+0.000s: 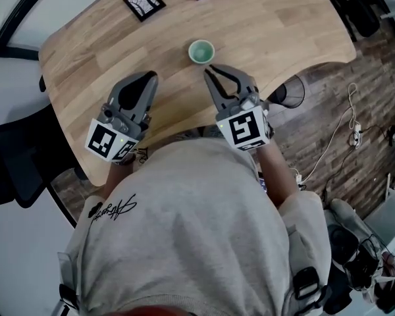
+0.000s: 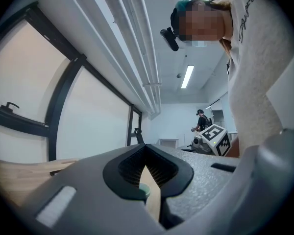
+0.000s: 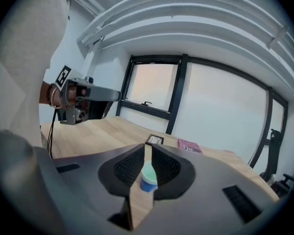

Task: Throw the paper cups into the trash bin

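So it's the reach step: the small pale-green paper cup [image 1: 201, 51] sits on the light wooden tabletop [image 1: 283, 31] just ahead of the right tongs [image 1: 211, 71], pinched shut and empty like the left tongs [image 1: 147, 79], so they'll need opening first.

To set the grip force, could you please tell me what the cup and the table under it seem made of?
The cup looks like paper: matte, pale green inside, blue outside in the right gripper view; any coating can't be judged. The table looks like wood or wood veneer: light planks with visible grain and joints, smooth satin finish.
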